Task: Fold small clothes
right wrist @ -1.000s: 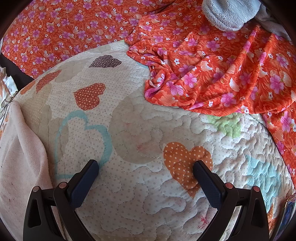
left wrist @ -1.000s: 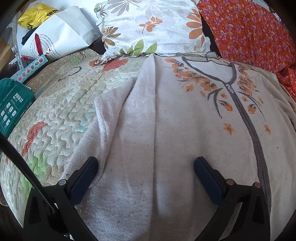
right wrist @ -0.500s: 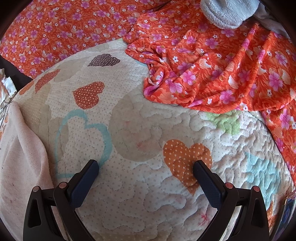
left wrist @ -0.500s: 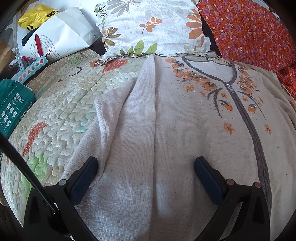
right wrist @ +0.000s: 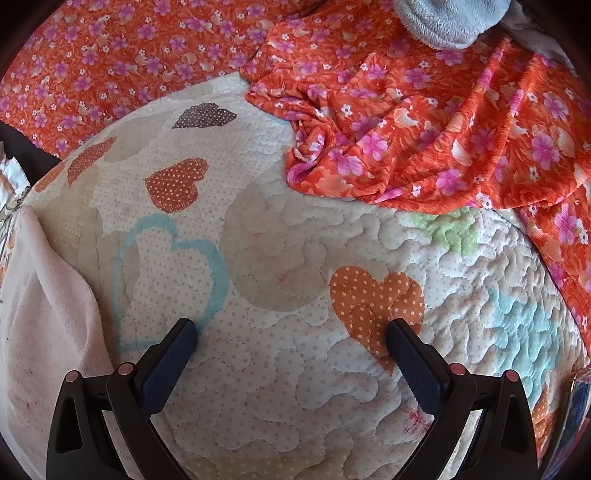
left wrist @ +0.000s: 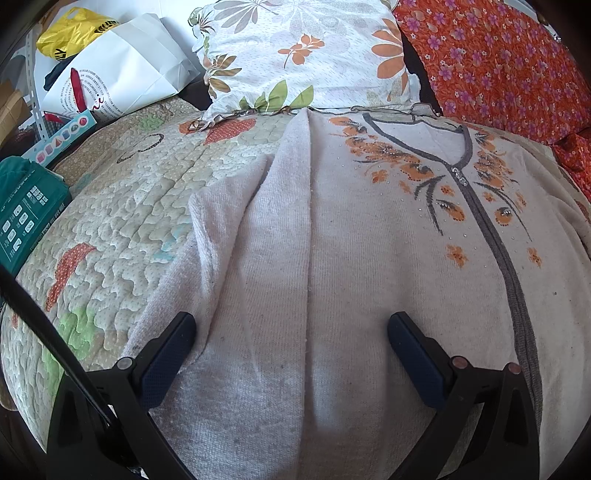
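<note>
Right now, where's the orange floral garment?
Right wrist view, upper right: the orange floral garment lies crumpled on the quilt, just below the grey fleece, beyond the open right tongs.

No text is legible. The white paper bag (left wrist: pixel 122 74) carries fine print, possibly script, too small to read. Icons on the green box (left wrist: pixel 26 218) are likewise unreadable.
</note>
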A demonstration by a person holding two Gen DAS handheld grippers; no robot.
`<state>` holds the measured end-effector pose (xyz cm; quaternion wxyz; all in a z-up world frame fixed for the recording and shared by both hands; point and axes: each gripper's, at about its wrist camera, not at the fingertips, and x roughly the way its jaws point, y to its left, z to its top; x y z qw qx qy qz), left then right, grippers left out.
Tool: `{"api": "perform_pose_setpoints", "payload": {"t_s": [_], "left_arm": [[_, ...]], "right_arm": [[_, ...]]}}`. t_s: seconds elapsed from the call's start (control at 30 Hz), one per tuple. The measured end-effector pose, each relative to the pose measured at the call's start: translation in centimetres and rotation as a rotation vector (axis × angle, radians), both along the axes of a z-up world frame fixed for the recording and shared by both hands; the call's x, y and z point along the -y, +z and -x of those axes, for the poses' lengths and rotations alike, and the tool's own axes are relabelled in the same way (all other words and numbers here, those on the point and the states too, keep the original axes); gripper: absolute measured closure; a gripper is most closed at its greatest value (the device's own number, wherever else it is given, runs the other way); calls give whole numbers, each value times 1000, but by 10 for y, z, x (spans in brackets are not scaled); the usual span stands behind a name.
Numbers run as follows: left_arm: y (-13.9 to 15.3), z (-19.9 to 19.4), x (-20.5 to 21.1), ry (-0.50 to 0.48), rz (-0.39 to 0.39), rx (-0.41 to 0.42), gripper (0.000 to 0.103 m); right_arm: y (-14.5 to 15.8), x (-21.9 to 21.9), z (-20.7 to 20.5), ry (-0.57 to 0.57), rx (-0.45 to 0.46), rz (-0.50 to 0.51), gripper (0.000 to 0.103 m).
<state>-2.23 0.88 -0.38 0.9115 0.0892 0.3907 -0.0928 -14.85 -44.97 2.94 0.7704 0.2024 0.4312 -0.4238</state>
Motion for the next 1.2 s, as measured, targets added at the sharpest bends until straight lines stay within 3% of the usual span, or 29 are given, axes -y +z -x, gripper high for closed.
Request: {"api": "perform_pose_setpoints", "payload": {"t_s": [0.37, 0.6, 0.73, 0.83, 1.0, 1.07, 1.13, 1.2], "left_arm": [[-1, 0, 0, 1, -6, 4, 0], [7, -3, 7, 7, -84, 24, 0], [15, -9, 1, 20, -65, -59, 0], [29, -1, -2, -12, -14, -120, 7], [75, 40, -14, -95, 91, -38, 7], [88, 58, -13, -117, 95, 20, 7], [95, 70, -14, -131, 85, 70, 7], [99, 80, -15, -139, 85, 98, 7]], "right_arm": [[0, 2, -1, 0, -14, 1, 0], [-1, -2, 1, -3, 19, 18, 0], [0, -3, 5, -6, 38, 12, 0], [0, -3, 4, 13, 26, -4, 0], [2, -10, 3, 44, 8, -13, 0], [4, -18, 3, 45, 5, 1, 5], [9, -26, 3, 41, 20, 10, 22], [21, -35, 10, 31, 95, -19, 32]]}}
